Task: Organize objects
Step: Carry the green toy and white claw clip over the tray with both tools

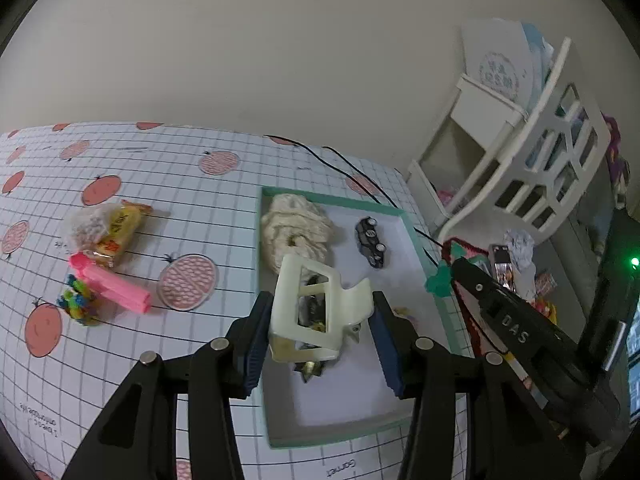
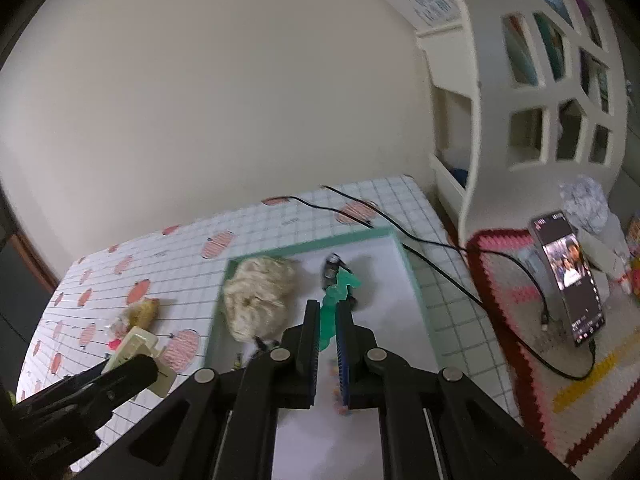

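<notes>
The left tool (image 1: 320, 316) is clamped on a cream hair claw clip (image 1: 310, 312), which is held above the near half of the green-rimmed tray (image 1: 412, 232). The right tool (image 2: 329, 330) is closed on a small green toy figure (image 2: 334, 300), carried over the same tray. In the tray a tangle of pale yarn (image 1: 294, 228) lies at the far left and a dark toy car (image 1: 372, 242) just beside it to the right; something dark and spiky is seen under the clip, but it is too hidden to be named.

On the table (image 1: 224, 216), well apart from the tray, 3 things remain: a snack packet (image 1: 106, 232), a pink clip (image 1: 112, 286) and a multicoloured bead cluster (image 1: 78, 306).

The claw clip is judged light, stiff and smooth, with a spring hinge; it is best held across its flat side bars, as it is now, since pressure on the lever ends would open it. The green figure appears thin and light, and is likely to twist if pinched only at its tip. The yarn is soft and would compress; the packet would crinkle and slip, so its sealed end is the better hold.
</notes>
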A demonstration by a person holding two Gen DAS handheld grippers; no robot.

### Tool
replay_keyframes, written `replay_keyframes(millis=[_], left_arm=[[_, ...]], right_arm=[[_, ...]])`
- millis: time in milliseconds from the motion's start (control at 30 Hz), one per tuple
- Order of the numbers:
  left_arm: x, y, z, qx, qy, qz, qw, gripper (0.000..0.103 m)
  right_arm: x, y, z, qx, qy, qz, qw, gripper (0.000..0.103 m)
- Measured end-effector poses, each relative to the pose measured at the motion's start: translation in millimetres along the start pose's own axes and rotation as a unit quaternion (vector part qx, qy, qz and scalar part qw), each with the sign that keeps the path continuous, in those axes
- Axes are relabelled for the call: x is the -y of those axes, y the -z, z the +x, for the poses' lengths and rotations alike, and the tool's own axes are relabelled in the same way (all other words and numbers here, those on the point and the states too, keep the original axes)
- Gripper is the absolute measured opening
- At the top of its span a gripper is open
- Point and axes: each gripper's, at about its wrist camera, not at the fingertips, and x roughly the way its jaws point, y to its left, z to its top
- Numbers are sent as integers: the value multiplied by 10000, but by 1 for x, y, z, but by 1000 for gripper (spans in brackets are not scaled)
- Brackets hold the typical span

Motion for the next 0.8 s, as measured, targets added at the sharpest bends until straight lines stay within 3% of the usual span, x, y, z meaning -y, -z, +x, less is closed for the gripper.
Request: replay_keyframes(millis=[400, 800], left_arm=[[24, 22, 41, -463, -56, 190, 9987, 50], [34, 36, 64, -816, -157, 328, 9960, 50]], right_arm=[[20, 18, 26, -539, 530, -23, 9971, 9], [27, 28, 41, -771, 803, -28, 9938, 9]])
